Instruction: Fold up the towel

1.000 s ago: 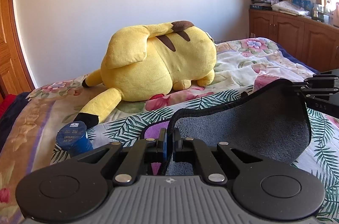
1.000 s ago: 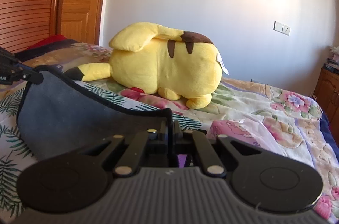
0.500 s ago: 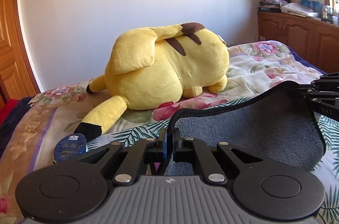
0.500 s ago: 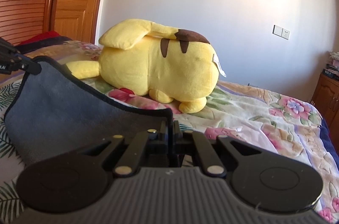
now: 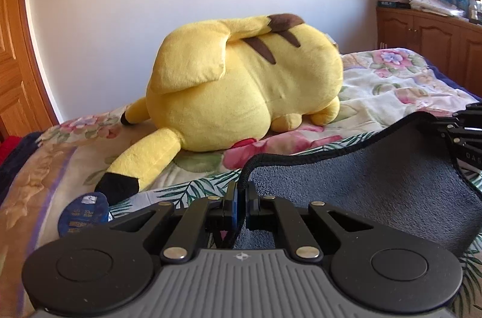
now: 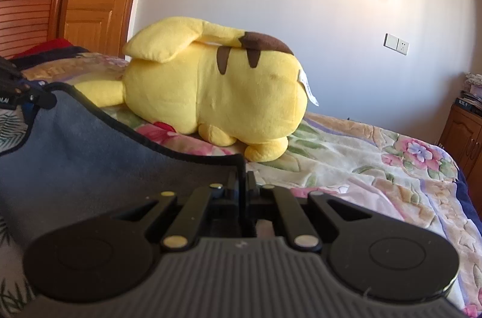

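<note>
Little can be read here. White letters "DAS" show on the black body of the right gripper [image 5: 468, 134], cut off at the frame edge. The left gripper [image 6: 18, 90] carries "OLAI", also cut. The blue round lid [image 5: 84, 214] bears print too blurred to read.

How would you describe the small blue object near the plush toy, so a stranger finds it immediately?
Start at the big yellow plush toy lying on the floral bedspread. Follow its black-tipped ear down toward the left gripper. Beside that tip sits a round dark-blue container, the only blue labelled thing there.
</note>
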A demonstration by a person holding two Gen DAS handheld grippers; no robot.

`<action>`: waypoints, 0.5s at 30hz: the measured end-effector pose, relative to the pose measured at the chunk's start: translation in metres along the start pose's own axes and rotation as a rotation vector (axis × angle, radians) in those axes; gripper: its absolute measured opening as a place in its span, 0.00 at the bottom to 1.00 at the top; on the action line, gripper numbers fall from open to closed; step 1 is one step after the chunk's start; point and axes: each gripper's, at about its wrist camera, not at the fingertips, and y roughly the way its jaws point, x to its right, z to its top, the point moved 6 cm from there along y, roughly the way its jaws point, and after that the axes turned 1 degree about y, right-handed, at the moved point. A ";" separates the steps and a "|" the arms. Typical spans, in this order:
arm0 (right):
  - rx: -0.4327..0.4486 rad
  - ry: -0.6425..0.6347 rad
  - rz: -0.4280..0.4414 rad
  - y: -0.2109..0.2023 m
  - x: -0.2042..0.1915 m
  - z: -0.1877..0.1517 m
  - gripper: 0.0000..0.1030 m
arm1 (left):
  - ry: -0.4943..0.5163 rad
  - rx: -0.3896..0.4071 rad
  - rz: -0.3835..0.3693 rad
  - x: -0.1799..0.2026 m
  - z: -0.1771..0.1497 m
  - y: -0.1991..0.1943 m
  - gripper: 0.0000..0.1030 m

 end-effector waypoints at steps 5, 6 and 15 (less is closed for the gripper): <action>-0.032 -0.007 0.003 0.017 -0.006 -0.009 0.04 | -0.011 -0.042 0.012 -0.003 -0.009 0.022 0.00; -0.040 -0.009 0.005 0.019 -0.007 -0.011 0.04 | -0.010 -0.046 0.011 -0.003 -0.010 0.025 0.00; -0.087 -0.005 0.002 0.035 -0.005 -0.026 0.04 | -0.011 -0.076 0.020 -0.003 -0.019 0.040 0.00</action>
